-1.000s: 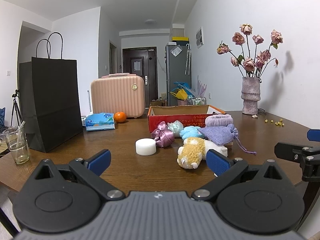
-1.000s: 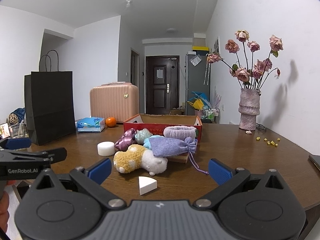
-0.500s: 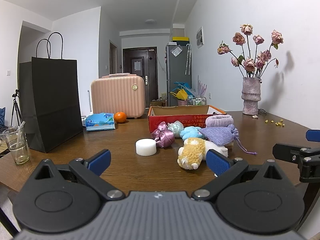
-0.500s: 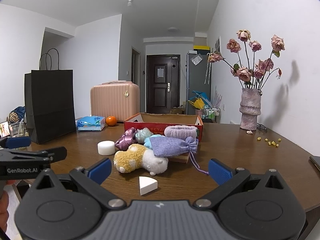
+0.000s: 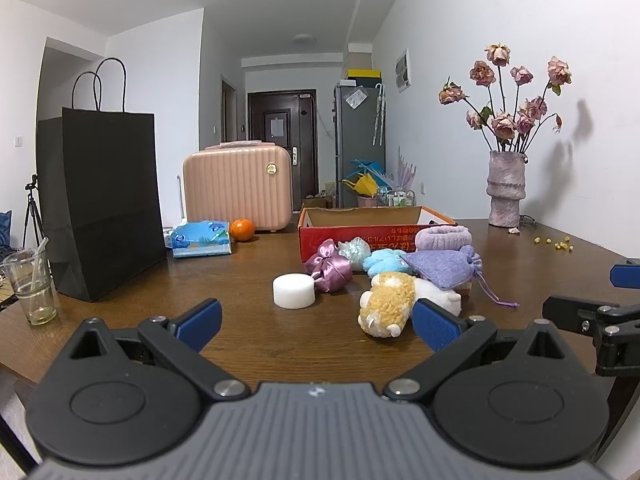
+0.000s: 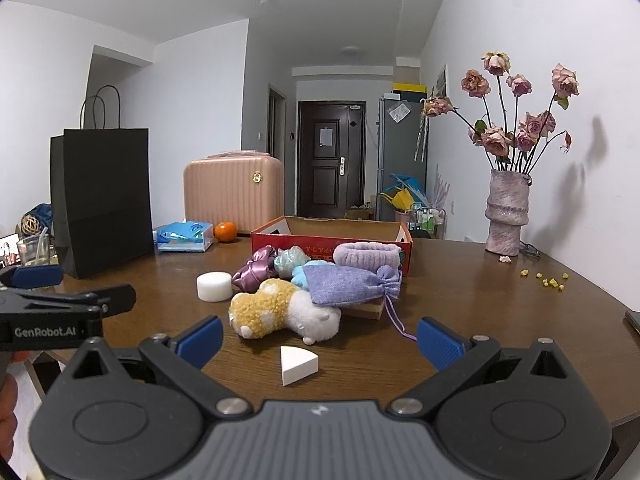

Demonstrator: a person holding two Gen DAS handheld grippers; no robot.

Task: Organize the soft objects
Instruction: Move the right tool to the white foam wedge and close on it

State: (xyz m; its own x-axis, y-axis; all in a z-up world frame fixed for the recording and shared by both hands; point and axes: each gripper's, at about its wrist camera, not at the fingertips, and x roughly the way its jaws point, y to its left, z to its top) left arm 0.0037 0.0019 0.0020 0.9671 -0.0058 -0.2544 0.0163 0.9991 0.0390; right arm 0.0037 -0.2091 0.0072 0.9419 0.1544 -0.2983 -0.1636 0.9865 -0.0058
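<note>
A heap of soft things lies on the brown table in front of an open red cardboard box [image 5: 376, 232] [image 6: 332, 236]: a yellow-and-white plush toy [image 5: 390, 304] [image 6: 280, 312], a purple drawstring pouch [image 5: 440, 266] [image 6: 348, 284], a lilac headband [image 5: 442, 238] [image 6: 366, 254], a shiny mauve scrunchie [image 5: 328, 268] [image 6: 254, 268], a light-blue fluffy piece [image 5: 386, 262] and a pale teal one [image 6: 292, 258]. A white round sponge [image 5: 294, 290] [image 6: 214, 286] and a white wedge sponge [image 6: 298, 364] lie nearby. My left gripper [image 5: 316, 320] and right gripper [image 6: 320, 340] are open and empty, short of the heap.
A black paper bag [image 5: 100, 204] stands at the left, with a plastic cup [image 5: 30, 284] at the table edge. A pink case [image 5: 238, 186], an orange [image 5: 242, 229] and a tissue pack [image 5: 202, 238] sit behind. A vase of dried roses [image 5: 506, 188] stands far right.
</note>
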